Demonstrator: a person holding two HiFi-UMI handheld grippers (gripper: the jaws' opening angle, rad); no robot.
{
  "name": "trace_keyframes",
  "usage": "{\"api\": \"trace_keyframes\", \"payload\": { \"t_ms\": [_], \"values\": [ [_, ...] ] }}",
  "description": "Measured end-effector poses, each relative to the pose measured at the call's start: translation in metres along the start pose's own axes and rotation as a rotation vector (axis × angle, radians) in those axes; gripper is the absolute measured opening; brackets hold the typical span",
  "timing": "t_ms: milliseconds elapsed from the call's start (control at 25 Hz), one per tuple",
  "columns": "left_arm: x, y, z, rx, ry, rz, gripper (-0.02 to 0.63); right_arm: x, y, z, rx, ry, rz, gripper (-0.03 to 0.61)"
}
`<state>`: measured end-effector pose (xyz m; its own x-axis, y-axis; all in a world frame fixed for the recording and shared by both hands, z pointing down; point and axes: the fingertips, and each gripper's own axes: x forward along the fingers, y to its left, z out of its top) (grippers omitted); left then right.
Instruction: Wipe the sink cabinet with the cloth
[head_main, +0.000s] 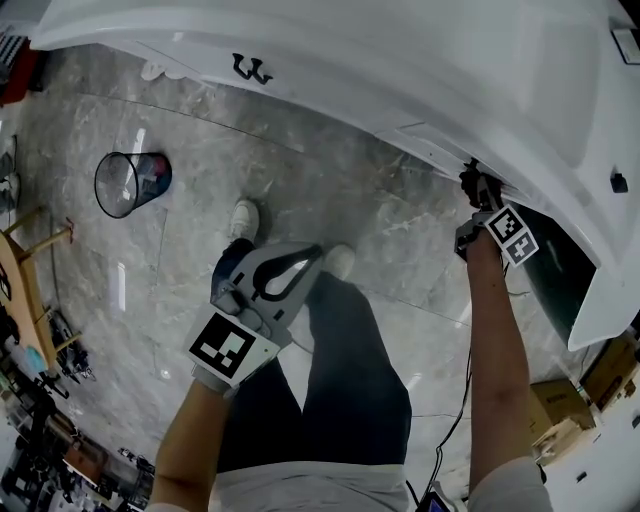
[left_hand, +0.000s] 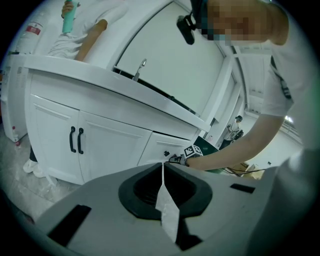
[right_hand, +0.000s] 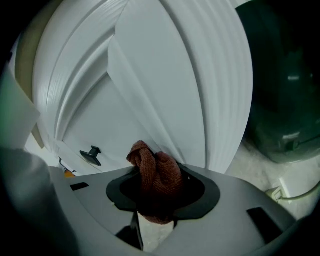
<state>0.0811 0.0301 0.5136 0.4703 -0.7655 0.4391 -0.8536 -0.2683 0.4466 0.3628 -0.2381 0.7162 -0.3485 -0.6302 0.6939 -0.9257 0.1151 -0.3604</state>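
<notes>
The white sink cabinet (head_main: 420, 80) fills the top of the head view. In the left gripper view I see its double doors with black handles (left_hand: 76, 140) and a tap (left_hand: 140, 67) above. My right gripper (head_main: 480, 190) is pressed up to the cabinet front near its right end, shut on a red-brown cloth (right_hand: 156, 175). In the right gripper view the bunched cloth touches the white panel (right_hand: 165, 85) beside a black knob (right_hand: 91, 155). My left gripper (head_main: 290, 268) hangs over the floor, away from the cabinet, shut with nothing between its jaws (left_hand: 162, 167).
A wire wastebasket (head_main: 130, 183) stands on the marble floor at left. A dark green object (head_main: 555, 270) sits by the cabinet's right end, with cardboard boxes (head_main: 560, 415) nearby. A cable (head_main: 462, 400) trails below my right arm. Another person (left_hand: 75, 35) leans on the counter.
</notes>
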Motion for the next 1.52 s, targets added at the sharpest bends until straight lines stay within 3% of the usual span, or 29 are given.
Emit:
{"api": "trace_keyframes", "payload": {
  "t_ms": [440,1120,1320,1520],
  "values": [
    [-0.005,-0.005,0.003,-0.014,-0.010,-0.016,0.012,-0.023,0.004,0.018,0.043,0.009,-0.014,0.160],
    [-0.040,-0.010,0.019,0.005,-0.013,-0.092,0.012,-0.077,0.034,0.065,0.004,-0.115,-0.041,0.160],
    [-0.053,0.000,0.016,-0.005,-0.018,-0.094,0.012,-0.073,0.065,0.062,-0.075,-0.118,-0.010,0.158],
    [-0.066,0.015,0.016,-0.011,-0.024,-0.096,0.012,-0.066,0.090,0.055,-0.086,-0.121,-0.016,0.158]
  ]
}}
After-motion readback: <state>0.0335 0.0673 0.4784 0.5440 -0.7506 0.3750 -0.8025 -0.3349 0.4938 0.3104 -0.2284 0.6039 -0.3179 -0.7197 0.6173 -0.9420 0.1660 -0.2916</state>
